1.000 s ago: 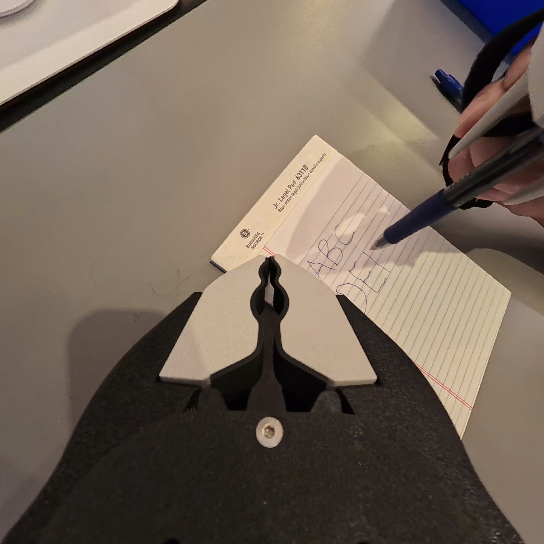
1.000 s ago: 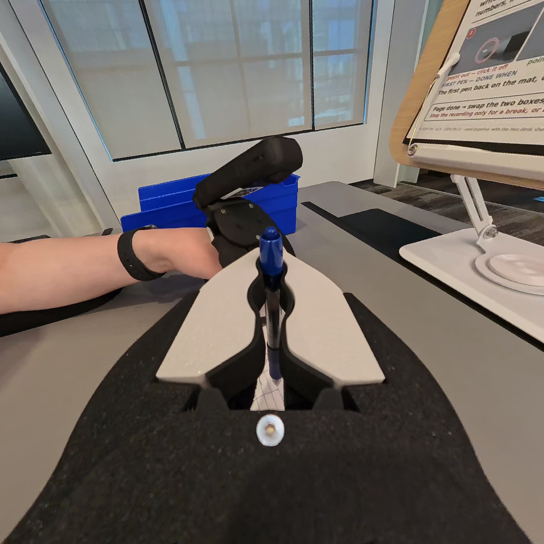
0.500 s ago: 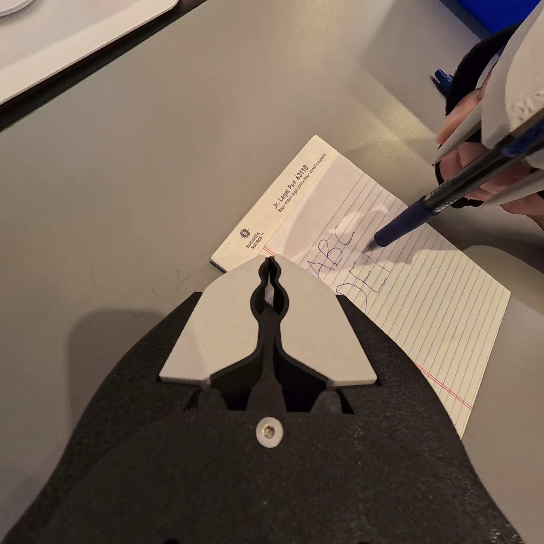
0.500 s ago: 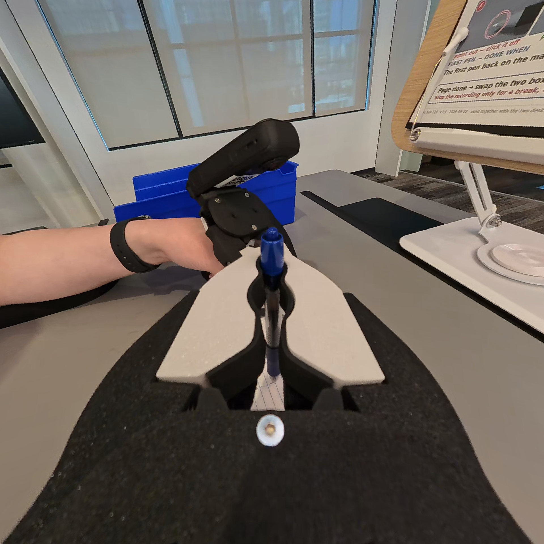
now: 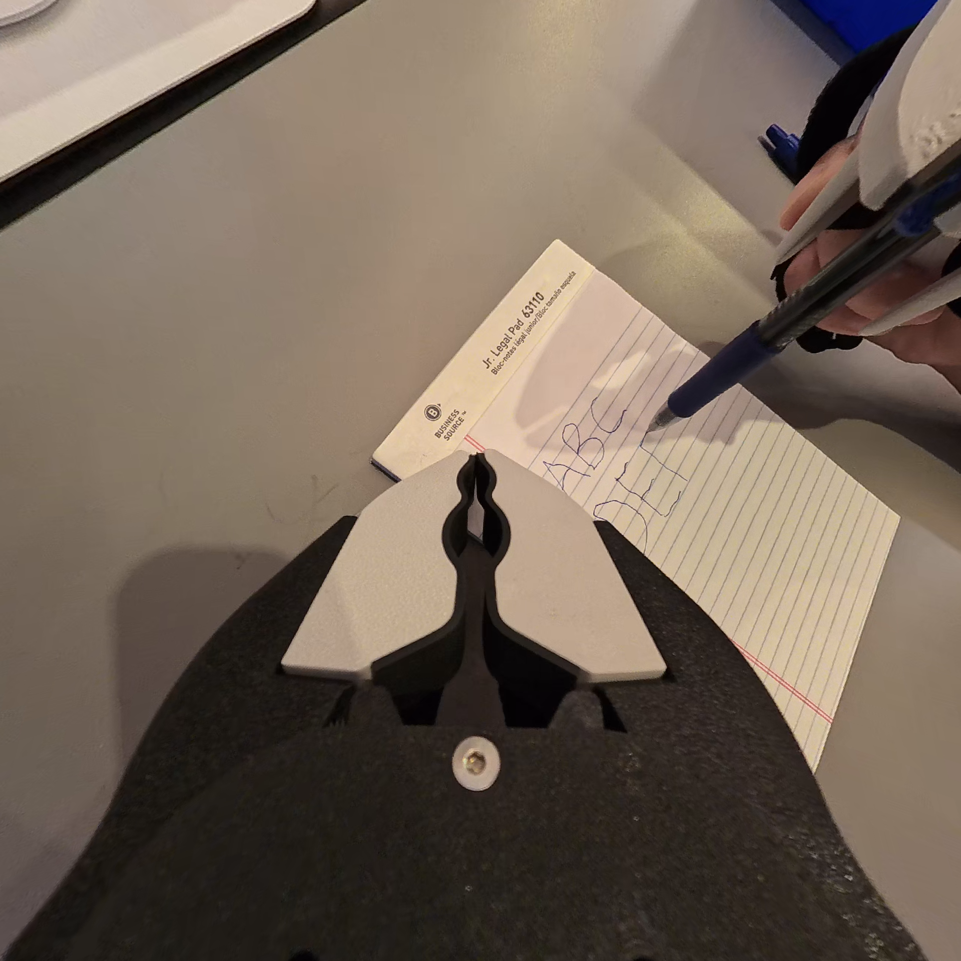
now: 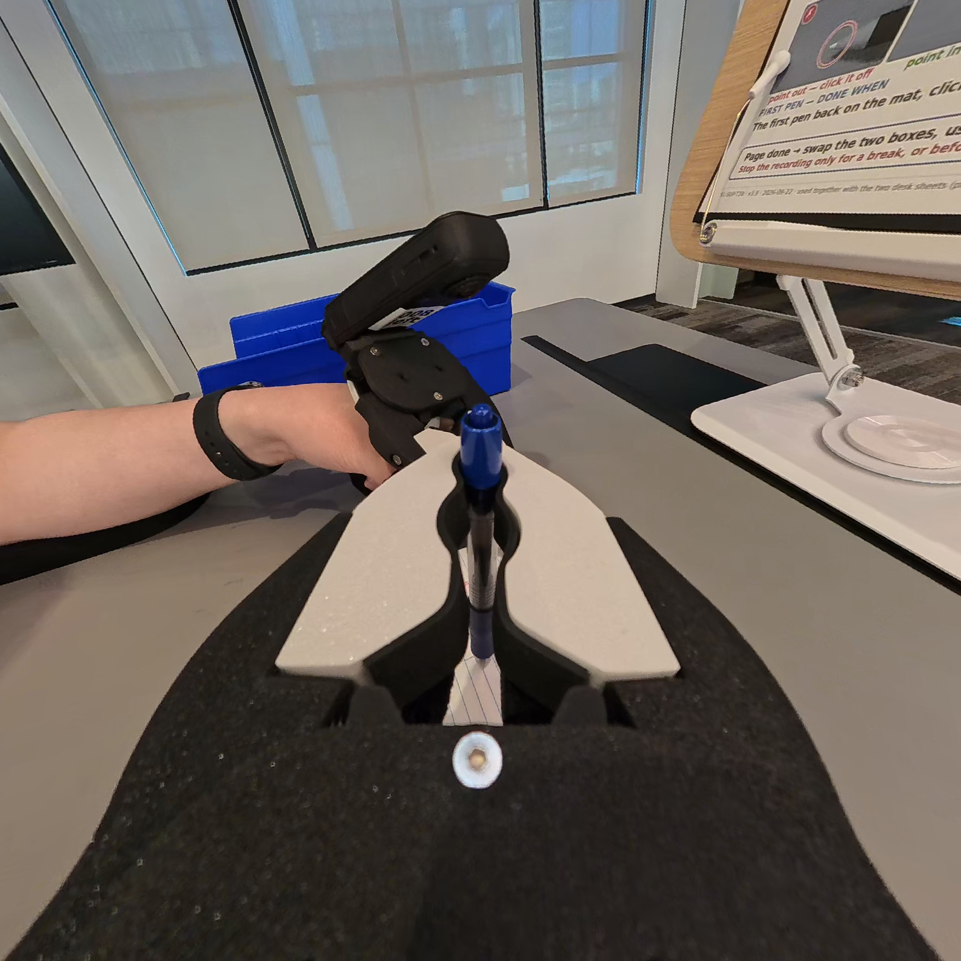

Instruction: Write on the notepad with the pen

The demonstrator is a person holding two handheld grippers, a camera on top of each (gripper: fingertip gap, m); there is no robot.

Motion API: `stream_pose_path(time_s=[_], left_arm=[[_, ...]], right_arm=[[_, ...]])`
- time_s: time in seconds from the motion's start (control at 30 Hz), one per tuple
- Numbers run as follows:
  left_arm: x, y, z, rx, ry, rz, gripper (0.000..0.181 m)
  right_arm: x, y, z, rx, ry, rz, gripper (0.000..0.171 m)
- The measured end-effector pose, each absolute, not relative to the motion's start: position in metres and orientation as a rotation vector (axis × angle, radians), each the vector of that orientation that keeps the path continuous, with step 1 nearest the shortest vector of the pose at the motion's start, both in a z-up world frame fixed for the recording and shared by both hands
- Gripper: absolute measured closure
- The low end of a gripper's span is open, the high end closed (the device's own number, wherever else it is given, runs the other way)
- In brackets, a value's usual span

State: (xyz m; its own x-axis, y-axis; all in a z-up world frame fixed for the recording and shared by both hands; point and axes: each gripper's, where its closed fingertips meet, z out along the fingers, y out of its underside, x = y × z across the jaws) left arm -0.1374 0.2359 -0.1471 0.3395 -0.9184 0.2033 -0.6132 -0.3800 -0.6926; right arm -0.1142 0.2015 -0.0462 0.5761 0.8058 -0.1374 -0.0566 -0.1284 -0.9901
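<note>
Gripping the pen in our right gripper, we touch its tip to the notepad beside blue handwriting; its header strip bears print, and our left gripper, pinched shut and empty, rests over the notepad's corner.

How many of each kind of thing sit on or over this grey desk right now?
Grippers: 2, left gripper and right gripper
Pens: 2, pen being held, second pen lying farther back
Notepad: 1
Blue bins: 2
White stand: 1
Total: 8
</note>
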Motion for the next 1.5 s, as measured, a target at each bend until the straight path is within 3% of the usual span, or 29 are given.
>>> stream_pose_path(time_s=[0.57, 0.73, 1.5], left_arm=[[-0.137, 0.236, -0.147, -2.105, 1.335, -0.801, 0.181], [-0.137, 0.236, -0.147, -2.105, 1.335, -0.802, 0.181], [-0.137, 0.236, -0.147, -2.107, 1.331, -0.812, 0.181]], right_arm=[[-0.112, 0.2, -0.046, -1.529, -0.659, 0.839, 0.167], [-0.117, 0.189, -0.019, -1.406, -0.662, 0.872, 0.167], [-0.127, 0.189, -0.046, -1.52, -0.728, 0.864, 0.167]])
